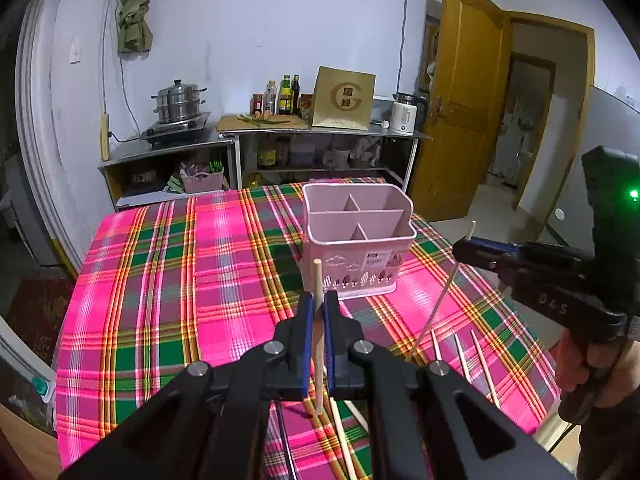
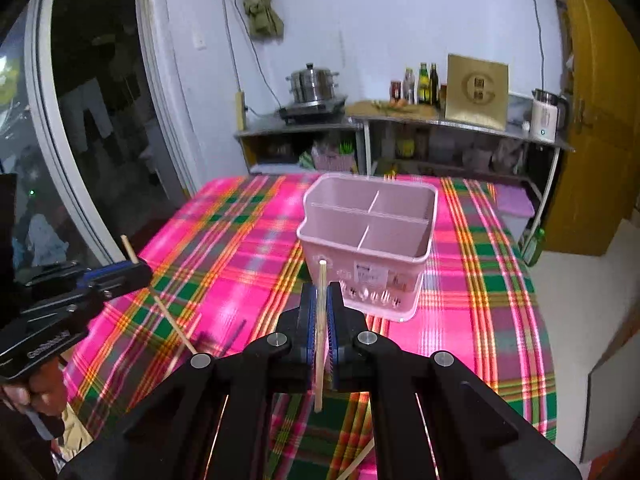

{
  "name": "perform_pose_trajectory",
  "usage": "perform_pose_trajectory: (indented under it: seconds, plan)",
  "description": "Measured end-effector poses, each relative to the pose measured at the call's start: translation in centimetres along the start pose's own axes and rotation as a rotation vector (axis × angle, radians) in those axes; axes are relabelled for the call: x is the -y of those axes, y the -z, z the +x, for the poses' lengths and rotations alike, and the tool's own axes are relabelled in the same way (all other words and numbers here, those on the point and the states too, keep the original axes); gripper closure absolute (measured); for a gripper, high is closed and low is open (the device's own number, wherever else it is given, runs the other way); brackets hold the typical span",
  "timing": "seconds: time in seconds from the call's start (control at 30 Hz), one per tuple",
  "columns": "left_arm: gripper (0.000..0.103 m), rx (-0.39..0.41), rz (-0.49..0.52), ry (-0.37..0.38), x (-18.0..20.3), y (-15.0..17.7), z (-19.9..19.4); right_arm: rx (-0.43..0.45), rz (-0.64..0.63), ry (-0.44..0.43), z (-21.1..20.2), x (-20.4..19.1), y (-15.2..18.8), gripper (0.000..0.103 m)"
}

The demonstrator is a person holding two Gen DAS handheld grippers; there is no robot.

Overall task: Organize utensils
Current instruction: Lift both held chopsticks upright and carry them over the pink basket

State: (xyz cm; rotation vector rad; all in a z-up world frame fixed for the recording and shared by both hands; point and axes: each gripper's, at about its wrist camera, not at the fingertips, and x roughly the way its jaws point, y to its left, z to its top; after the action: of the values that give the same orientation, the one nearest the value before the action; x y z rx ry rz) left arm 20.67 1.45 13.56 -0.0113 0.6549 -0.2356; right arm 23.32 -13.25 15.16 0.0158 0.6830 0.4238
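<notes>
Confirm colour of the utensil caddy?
Pale pink utensil caddy, with small printed motifs low on the front; clearest in the left wrist view.

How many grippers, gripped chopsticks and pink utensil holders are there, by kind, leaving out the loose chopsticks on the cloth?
Grippers: 2, the left gripper and the right gripper
Gripped chopsticks: 2, the left chopstick and the right chopstick
Pink holder: 1
Total: 5

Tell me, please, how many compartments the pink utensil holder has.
4. In the pink utensil holder, a long divider runs across. Two compartments lie behind it, left and right, and two in front, left and right. None appears hidden.
</notes>
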Motion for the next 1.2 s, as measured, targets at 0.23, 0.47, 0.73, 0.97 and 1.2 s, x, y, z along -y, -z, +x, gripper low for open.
perform_pose_trajectory:
  seconds: [0.23, 0.47, 0.73, 0.97, 1.2]
  plan:
    - [0.097, 0.009, 0.014, 0.023, 0.8, -2.7, 0.9, 0.043, 0.006, 0.016, -1.0, 1.5, -1.0, 0.098]
    - [0.097, 0.044, 0.011, 0.039, 0.8, -6.8, 1.8, 0.115, 0.042, -0.002, -1.6, 3.1, -4.2, 0.098]
    - [0.097, 0.111, 0.006, 0.053, 0.5, -12.1, 2.5, 0.218, 0.054, -0.013, -1.9, 3.3, -8.7, 0.098]
    - [0.097, 0.143, -0.002, 0.060, 0.0, -14.7, 4.4, 0.256, 0.056, -0.006, -0.3, 3.4, -11.1, 0.098]
    - [0.097, 0.121, -0.011, 0.067, -0.4, -14.3, 8.2, 0.236, 0.073, -0.004, 3.5, 4.2, -10.8, 0.098]
